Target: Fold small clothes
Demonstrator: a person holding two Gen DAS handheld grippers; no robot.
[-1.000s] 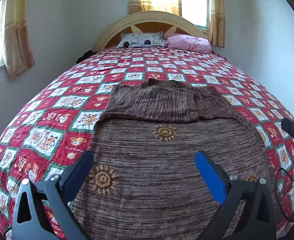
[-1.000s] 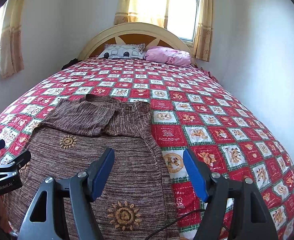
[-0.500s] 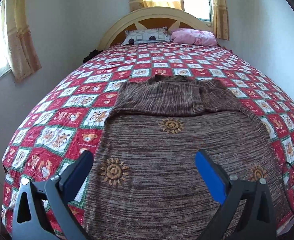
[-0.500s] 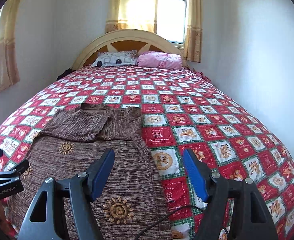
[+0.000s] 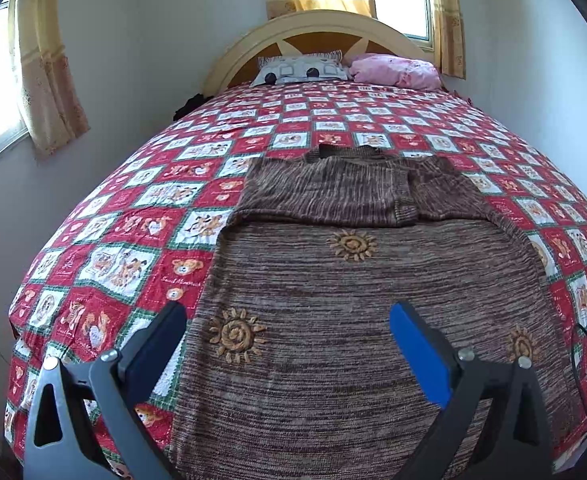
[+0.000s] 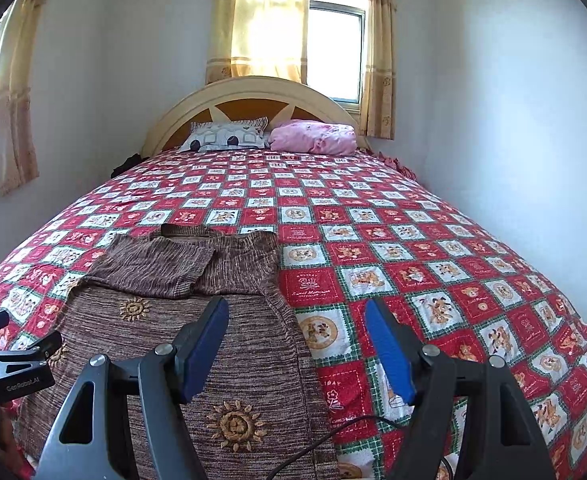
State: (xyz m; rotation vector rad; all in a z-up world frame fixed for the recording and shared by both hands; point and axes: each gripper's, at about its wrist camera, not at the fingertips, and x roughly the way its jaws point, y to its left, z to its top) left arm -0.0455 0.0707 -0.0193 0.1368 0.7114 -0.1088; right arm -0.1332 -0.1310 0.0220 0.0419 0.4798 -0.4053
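Brown sweater [image 5: 357, 320] lies flat on bed [image 6: 413, 240], sleeves folded across chest. Left gripper [image 5: 289, 344] and right gripper [image 6: 297, 344] hover above hem, jaws released, empty. Risk: uneven pinch of loose knit drags sleeves out, fold skews.

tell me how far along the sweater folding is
Done: the brown sweater lies flat on the bedspread with both sleeves folded in across its far end. In hand: nothing; the left hand-held gripper and the right hand-held gripper are both open above its near end, gripping no cloth. Left: folding the body over, probably bringing the near edge up toward the sleeves.
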